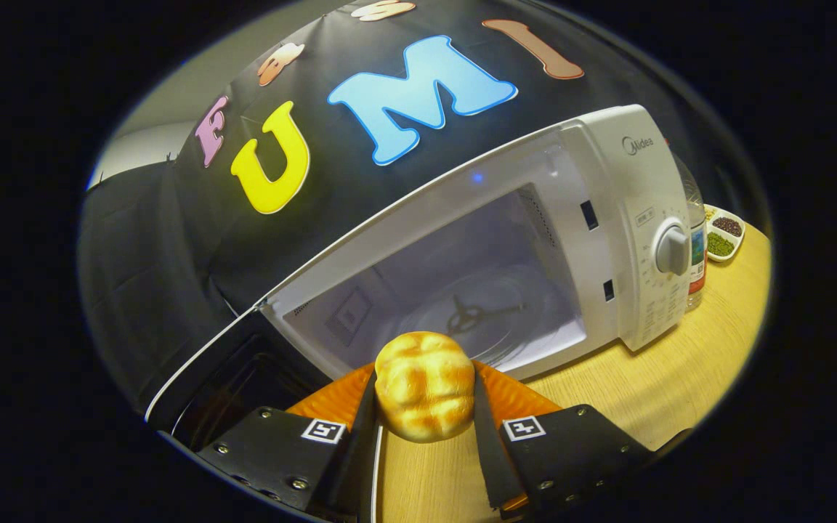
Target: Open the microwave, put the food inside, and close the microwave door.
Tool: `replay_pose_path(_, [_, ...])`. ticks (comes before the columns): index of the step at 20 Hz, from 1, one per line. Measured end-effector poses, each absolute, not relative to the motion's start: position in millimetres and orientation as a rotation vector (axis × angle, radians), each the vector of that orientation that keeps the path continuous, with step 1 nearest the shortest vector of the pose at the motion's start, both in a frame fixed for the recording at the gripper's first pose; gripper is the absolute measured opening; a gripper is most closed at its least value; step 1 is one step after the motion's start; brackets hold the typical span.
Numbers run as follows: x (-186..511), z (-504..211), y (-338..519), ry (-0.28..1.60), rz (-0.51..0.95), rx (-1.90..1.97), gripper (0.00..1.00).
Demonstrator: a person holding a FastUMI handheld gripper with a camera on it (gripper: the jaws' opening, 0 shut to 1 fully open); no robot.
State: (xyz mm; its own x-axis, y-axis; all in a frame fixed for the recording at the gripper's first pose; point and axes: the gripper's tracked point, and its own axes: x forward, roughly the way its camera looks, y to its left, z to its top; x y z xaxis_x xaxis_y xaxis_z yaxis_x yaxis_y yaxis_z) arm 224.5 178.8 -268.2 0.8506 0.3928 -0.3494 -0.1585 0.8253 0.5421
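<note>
The microwave door (pixel 222 378) is seen swung open at the left. A bread roll (pixel 424 385) is held between the fingers (pixel 424 428), which are closed onto its two sides; being round, it shows no clear long axis. Just beyond it the microwave (pixel 607 218) stands open-fronted on the tabletop (pixel 680 378), its glass plate (pixel 491 319) bare. A bottle (pixel 694 240) and a dish of beans (pixel 725 234) are seen further right.

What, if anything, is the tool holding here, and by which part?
The tool is shut on the bread roll, one finger pressing each of its sides, just before the open microwave.
</note>
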Motion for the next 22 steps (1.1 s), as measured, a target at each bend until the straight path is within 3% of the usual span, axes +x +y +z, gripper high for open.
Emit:
replay_pose_path(14, [311.1, -319.5, 195.9, 0.413, 0.173, 0.503, 0.70])
replay_pose_path(20, [318.1, -326.0, 191.6, 0.411, 0.125, 0.459, 0.86])
replay_pose_path(21, [317.6, -320.9, 189.8, 0.398, 0.120, 0.439, 0.99])
replay_pose_path(22, [316.5, -318.0, 187.8, 0.388, 0.117, 0.420, 0.98])
